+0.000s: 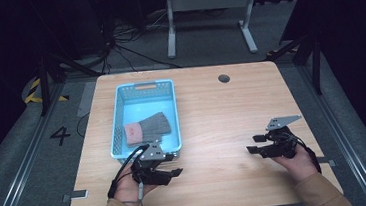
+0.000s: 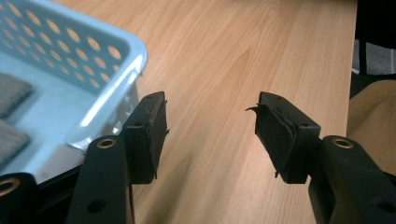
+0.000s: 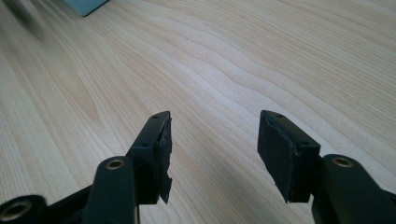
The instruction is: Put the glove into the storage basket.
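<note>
Left gripper (image 1: 175, 165) sits low over the table (image 1: 221, 109), just off the near right corner of the blue basket (image 1: 117, 120). Its 2 jaws stand apart with nothing between them; in the left gripper view the gap (image 2: 210, 135) shows bare wood, basket rim (image 2: 123, 77) just to the jaws' left.

Grey knit glove (image 1: 148, 128) with a pink cuff lies flat inside the basket, beyond and slightly left of the left gripper, not touching it. Judgement: glove reads as already deposited, and the parted jaws fit a release.

Right gripper (image 1: 255, 144) rests in the right hand, well apart from the basket, jaws also apart and empty (image 3: 212, 154). Likely parked clear of the left.
</note>
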Tool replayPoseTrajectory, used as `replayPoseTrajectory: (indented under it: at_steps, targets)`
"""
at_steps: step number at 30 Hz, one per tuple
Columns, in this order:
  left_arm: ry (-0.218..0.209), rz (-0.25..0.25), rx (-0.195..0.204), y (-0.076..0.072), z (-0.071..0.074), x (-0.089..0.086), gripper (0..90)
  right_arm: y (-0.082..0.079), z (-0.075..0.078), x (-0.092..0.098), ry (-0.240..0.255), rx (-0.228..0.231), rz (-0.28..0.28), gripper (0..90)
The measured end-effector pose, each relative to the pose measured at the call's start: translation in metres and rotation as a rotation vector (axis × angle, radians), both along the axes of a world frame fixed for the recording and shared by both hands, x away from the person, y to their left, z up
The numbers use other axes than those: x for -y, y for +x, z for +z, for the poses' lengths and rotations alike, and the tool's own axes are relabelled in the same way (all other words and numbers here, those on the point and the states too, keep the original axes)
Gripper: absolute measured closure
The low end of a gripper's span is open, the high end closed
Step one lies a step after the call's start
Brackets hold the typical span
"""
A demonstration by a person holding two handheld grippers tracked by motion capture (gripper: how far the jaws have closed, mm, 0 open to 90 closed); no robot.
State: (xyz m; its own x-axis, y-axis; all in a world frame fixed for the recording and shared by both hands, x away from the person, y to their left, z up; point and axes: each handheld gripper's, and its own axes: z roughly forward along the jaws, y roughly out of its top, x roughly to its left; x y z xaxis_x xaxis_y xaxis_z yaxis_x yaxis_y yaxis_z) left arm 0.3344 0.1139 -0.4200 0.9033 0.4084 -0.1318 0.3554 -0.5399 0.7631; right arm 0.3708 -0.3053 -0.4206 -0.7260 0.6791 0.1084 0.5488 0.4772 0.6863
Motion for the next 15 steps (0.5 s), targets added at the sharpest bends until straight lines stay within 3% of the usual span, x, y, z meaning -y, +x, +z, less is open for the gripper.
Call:
replayPoseTrajectory:
  at_steps: [2,5,9,15]
  targets:
    - [-0.015,-0.004,-0.012,0.000,-0.004,0.000,44.2,0.001,-0.001,0.000,-0.002,-0.001,0.006,45.5]
    - [-0.031,-0.007,-0.065,-0.001,-0.017,-0.001,44.1,0.000,-0.002,-0.001,-0.004,-0.005,0.005,45.5]
    - [-0.016,0.020,-0.096,0.000,-0.027,0.000,46.4,0.000,-0.003,-0.001,-0.004,-0.007,0.004,45.2]
    - [0.034,0.044,-0.064,-0.001,-0.028,0.003,42.4,0.000,-0.003,0.000,-0.006,-0.004,0.002,44.7]
